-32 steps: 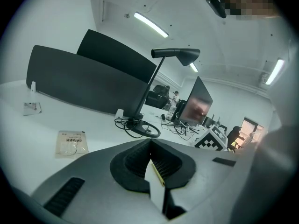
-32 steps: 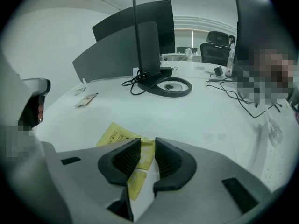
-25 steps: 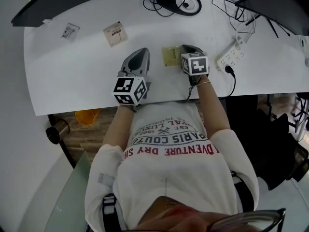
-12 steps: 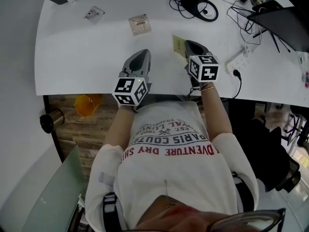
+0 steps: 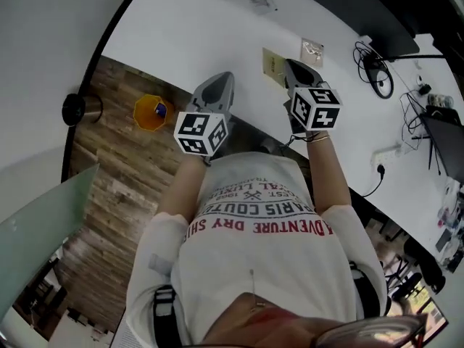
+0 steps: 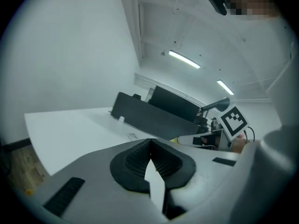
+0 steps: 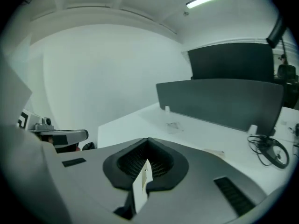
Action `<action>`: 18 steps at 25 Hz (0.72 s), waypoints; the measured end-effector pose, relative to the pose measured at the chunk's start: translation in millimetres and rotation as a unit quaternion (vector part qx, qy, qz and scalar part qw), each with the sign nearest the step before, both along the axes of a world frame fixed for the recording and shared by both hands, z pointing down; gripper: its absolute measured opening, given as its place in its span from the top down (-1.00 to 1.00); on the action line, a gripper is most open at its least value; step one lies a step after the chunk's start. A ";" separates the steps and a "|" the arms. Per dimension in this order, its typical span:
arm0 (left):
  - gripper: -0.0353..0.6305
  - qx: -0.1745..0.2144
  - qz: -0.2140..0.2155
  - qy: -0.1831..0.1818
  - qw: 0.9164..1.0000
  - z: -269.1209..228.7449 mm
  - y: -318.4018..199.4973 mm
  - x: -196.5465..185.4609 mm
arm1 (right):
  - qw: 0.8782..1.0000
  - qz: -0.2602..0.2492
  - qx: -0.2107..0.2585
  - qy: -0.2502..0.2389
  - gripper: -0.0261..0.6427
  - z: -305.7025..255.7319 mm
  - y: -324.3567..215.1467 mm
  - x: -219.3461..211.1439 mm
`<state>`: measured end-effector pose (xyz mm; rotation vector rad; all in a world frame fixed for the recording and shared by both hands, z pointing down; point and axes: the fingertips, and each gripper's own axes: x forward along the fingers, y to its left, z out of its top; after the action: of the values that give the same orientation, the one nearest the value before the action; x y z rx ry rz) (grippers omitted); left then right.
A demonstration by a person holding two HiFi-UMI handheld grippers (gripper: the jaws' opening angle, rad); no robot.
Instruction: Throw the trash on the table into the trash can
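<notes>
Two tongs are up off the table [image 5: 203, 27], and the step in hand looks like a carry and a drop. Far left, on the wooden floor [image 5: 123, 158], stands the orange trash can [image 5: 150, 114], its mouth facing up, with something small and blue inside. Next comes the left gripper [image 5: 225, 77], its jaws pressed together at the tips. A pale sliver shows behind the pads in its own view, but I cannot tell whether that is a scrap or only background. To its right, the right gripper [image 5: 289, 64] is clamped tight on a yellowish scrap [image 5: 271, 62], held edge-on between the pads and clear of the table. To do this well, I judge, swing that scrap leftward until it hangs squarely above the can's mouth and low over the rim, then part the jaws fully, since thin paper drifts. Two more wrappers [image 5: 312, 47] lie farther right on the table, awaiting their turn.
</notes>
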<state>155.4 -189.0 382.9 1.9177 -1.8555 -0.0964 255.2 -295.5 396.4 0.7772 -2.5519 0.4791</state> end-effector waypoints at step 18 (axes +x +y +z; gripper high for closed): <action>0.82 -0.053 -0.350 0.057 0.934 64.4 352.6 -383.5 | 0.933 -0.352 0.001 0.081 0.85 85.5 311.3 -446.0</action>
<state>-228.1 163.6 447.3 1.0759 -2.3147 -0.3176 -190.8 15.8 481.9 -0.1251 -2.4506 0.1631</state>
